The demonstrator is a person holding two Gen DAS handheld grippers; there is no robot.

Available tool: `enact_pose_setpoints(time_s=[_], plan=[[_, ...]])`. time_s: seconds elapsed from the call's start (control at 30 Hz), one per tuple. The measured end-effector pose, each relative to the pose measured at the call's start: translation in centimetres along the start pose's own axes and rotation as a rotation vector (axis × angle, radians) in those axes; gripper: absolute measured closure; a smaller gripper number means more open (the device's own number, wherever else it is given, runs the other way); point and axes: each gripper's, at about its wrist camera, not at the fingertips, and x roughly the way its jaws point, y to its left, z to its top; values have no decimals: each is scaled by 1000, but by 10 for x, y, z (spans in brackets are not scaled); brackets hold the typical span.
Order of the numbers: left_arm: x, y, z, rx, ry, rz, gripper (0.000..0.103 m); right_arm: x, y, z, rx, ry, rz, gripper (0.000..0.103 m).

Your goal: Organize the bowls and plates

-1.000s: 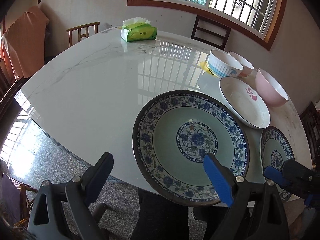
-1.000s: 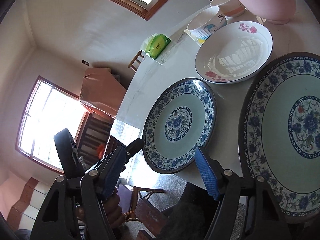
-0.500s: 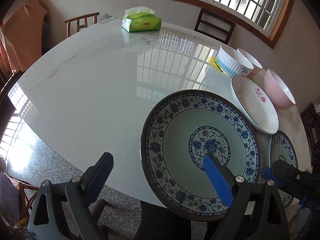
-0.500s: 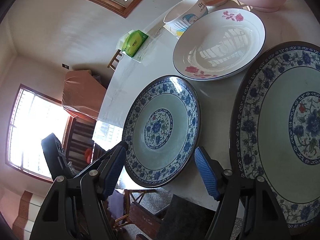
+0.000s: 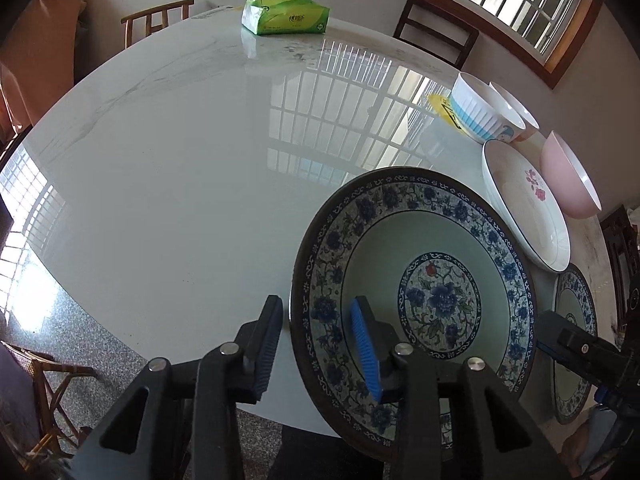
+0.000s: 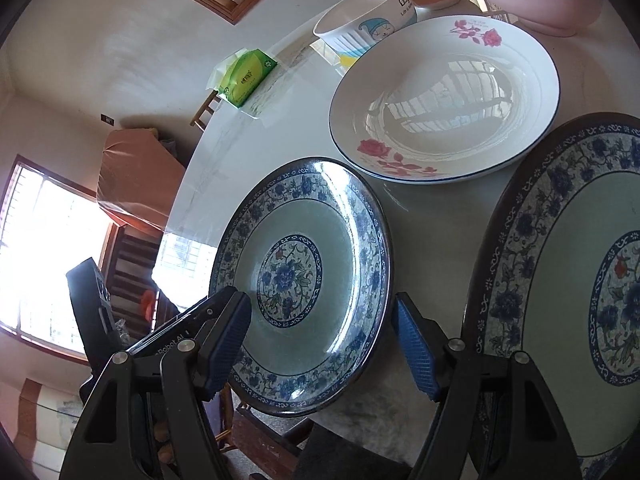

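A blue-patterned plate (image 5: pixel 420 292) sits near the round table's front edge. My left gripper (image 5: pixel 316 344) straddles its left rim, one finger outside and one finger (image 5: pixel 366 350) over the plate, jaws partly closed with a gap. The same plate shows in the right wrist view (image 6: pixel 312 280), with my open right gripper (image 6: pixel 320 344) just in front of it. A second blue-patterned plate (image 6: pixel 568 300) lies to the right. Behind are a white rose plate (image 6: pixel 444 108), a ribbed white bowl (image 5: pixel 484 116), another white bowl (image 5: pixel 516 110) and a pink bowl (image 5: pixel 568 176).
The white marble table (image 5: pixel 180 152) stretches left and back. A green tissue pack (image 5: pixel 286 16) sits at its far edge. Wooden chairs (image 5: pixel 436 38) stand behind the table. A yellow card (image 5: pixel 442 106) lies under the ribbed bowl.
My left gripper has moved in to the plate's left rim and its jaws have narrowed around it. My right gripper has come closer to the same plate, still open.
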Motion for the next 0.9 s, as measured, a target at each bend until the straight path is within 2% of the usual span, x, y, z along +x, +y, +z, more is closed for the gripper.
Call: enact_pose_setpoints(time_s=[0.03, 0.1, 0.17, 0.27, 0.33, 0.53, 0.83, 0.9], plan=[[0, 0, 1, 1, -4, 13, 72, 1, 1, 1, -5, 0, -6, 33], [-1, 1, 2, -7, -15, 23, 72, 3, 2, 1, -18, -1, -31, 42], [-1, 5, 4, -21, -21, 22, 73, 6, 2, 2, -29, 1, -67, 62], [-2, 11, 6, -46, -27, 7, 76, 6, -5, 3, -22, 2, -92, 81], [-2, 12, 7, -48, -34, 8, 76, 7, -7, 3, -24, 1, -100, 85], [-9, 16, 13, -56, -74, 46, 78, 6, -5, 2, -51, -21, -119, 89], [-7, 42, 22, -116, -83, 71, 77, 21, 14, 8, -88, -18, -99, 89], [-5, 44, 23, -118, -86, 96, 78, 26, 19, 9, -107, -17, -103, 89]])
